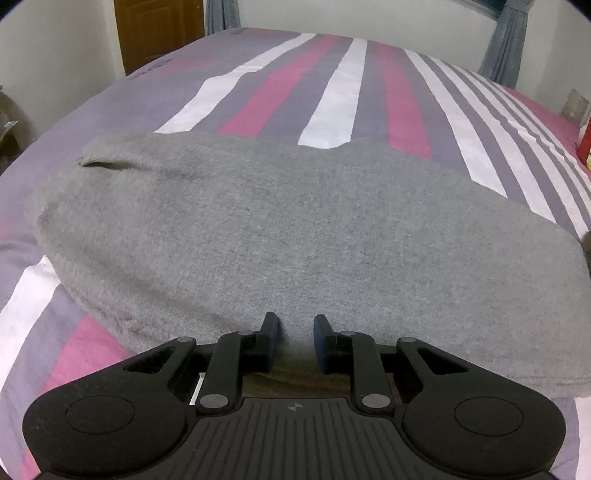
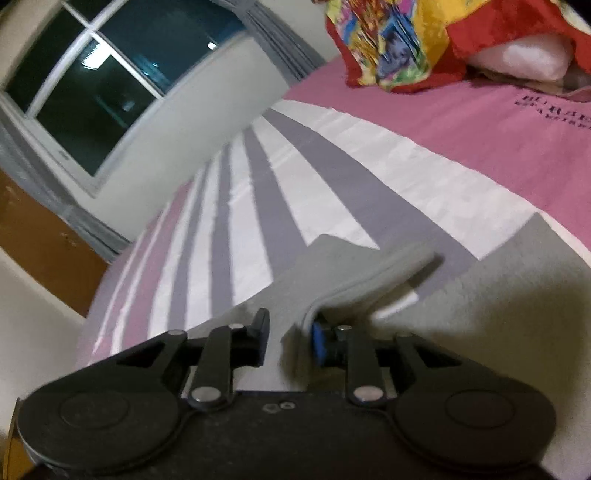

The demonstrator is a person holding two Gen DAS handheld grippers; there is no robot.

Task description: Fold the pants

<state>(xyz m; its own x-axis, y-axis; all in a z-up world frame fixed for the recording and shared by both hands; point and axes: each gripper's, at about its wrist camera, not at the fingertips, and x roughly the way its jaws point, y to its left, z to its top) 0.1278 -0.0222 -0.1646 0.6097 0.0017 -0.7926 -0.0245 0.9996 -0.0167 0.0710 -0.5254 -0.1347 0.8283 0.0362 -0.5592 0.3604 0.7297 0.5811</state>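
Note:
Grey pants (image 1: 258, 229) lie folded across the striped bed cover (image 1: 332, 92), a pocket slit showing at their left end. My left gripper (image 1: 297, 328) is over their near edge, its jaws narrow with grey cloth filling the gap, so it is shut on the pants. In the right wrist view, a lifted fold of the pants (image 2: 369, 280) hangs blurred against the right-hand pad of my right gripper (image 2: 286, 328). Those jaws stand apart: the left-hand pad is off the cloth. More grey fabric (image 2: 480, 332) spreads under and to the right of that gripper.
A bright red and yellow cloth (image 2: 406, 44) with a pale pillow lies at the head of the bed. A dark window (image 2: 92, 92) and curtains are on the wall beyond. A brown door (image 1: 159, 29) stands behind the bed's far left. A red object (image 1: 585, 144) sits at the right edge.

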